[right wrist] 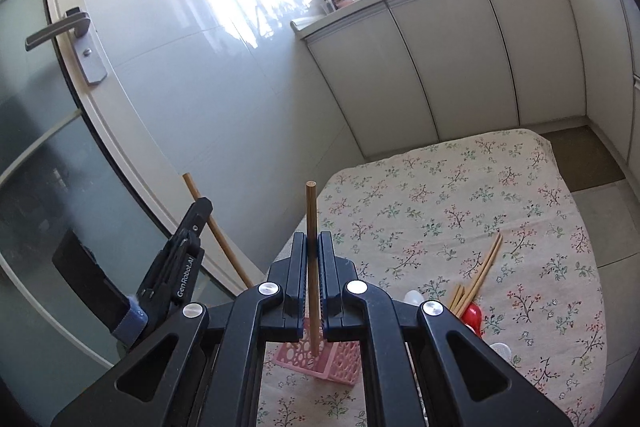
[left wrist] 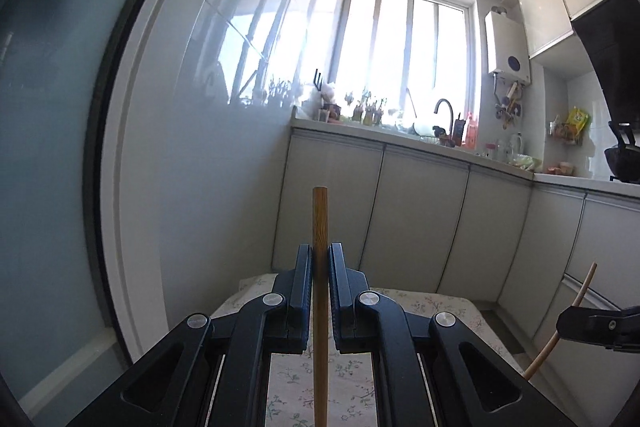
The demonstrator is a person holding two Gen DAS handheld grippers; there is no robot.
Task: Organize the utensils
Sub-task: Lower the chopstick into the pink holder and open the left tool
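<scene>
My left gripper is shut on a wooden chopstick and holds it upright above the floral tablecloth. My right gripper is shut on another wooden chopstick, whose lower tip hangs over a pink perforated holder. In the right wrist view the left gripper shows at the left with its chopstick. In the left wrist view the right gripper shows at the right edge with its chopstick. Several loose chopsticks lie on the cloth beside a red spoon.
White plastic spoons lie near the red one. The table stands against a glossy white wall, with a door and handle at the left. Kitchen cabinets run behind the table.
</scene>
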